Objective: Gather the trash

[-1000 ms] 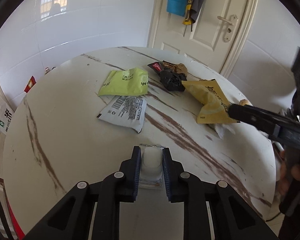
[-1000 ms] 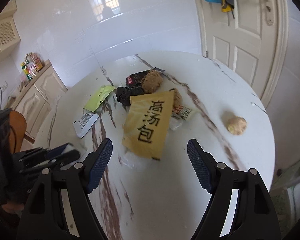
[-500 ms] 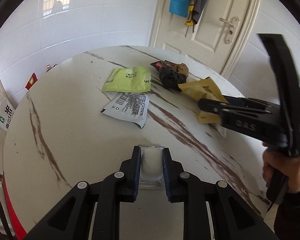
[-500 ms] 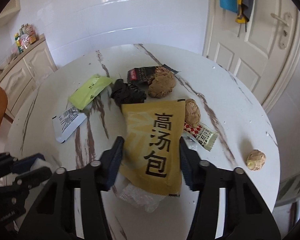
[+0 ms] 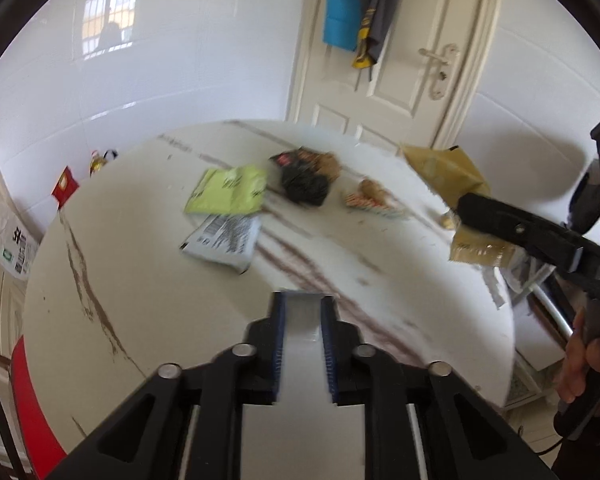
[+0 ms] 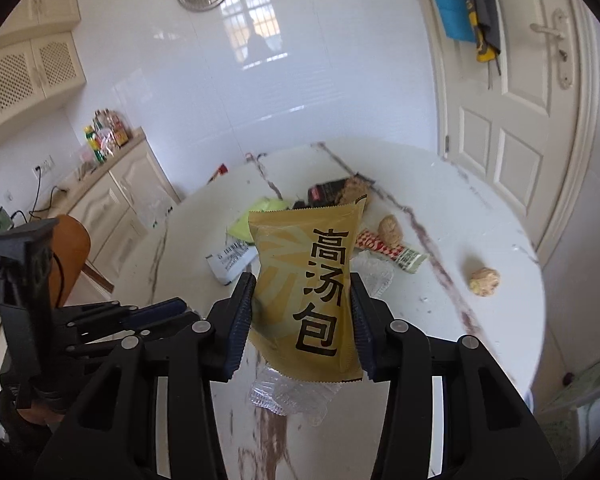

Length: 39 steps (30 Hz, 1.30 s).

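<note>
Gripping the yellow packet by its side edges, the right tongs have just closed on it and hold it clear of the table, above a clear crumpled wrapper. The left tongs are shut with what looks like a pale scrap between the pads; blur hides what it is. Beyond lie a green packet, a white printed packet, a black wrapper and a red-checked wrapper. Bare marble runs along the near and left edges; a crumpled ball sits alone near the right rim.
</note>
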Available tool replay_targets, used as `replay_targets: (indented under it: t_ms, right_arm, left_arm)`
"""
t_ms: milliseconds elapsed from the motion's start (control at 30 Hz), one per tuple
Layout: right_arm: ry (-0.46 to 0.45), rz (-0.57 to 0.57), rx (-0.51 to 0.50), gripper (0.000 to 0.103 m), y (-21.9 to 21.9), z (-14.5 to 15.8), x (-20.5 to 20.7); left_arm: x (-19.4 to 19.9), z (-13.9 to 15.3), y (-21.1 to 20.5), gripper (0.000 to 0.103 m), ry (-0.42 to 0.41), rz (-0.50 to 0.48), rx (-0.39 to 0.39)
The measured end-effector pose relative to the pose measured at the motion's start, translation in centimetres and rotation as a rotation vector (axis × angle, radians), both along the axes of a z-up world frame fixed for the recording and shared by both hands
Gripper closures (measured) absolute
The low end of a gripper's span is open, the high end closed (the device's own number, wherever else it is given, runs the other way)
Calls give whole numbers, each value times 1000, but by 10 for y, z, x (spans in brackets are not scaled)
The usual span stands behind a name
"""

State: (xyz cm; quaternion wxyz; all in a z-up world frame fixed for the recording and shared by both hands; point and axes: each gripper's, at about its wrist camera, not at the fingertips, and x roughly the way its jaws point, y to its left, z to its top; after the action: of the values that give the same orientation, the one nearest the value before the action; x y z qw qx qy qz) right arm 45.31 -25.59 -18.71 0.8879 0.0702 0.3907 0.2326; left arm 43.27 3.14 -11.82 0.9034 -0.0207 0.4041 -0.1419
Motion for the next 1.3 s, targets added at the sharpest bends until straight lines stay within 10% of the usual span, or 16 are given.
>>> replay_targets:
  t_ms: [267, 867, 1300]
  right_arm:
    - [35, -11, 46, 60, -36, 1, -22]
    - [164, 53, -199, 39, 9, -65, 5]
    - [129, 77, -147, 59, 14, -55, 20]
  left_arm:
    - [-18, 2, -24, 96, 5, -28, 24]
    - [-3, -19, 3, 61, 67, 73, 35]
    - [30, -33, -21, 68, 72, 20, 28]
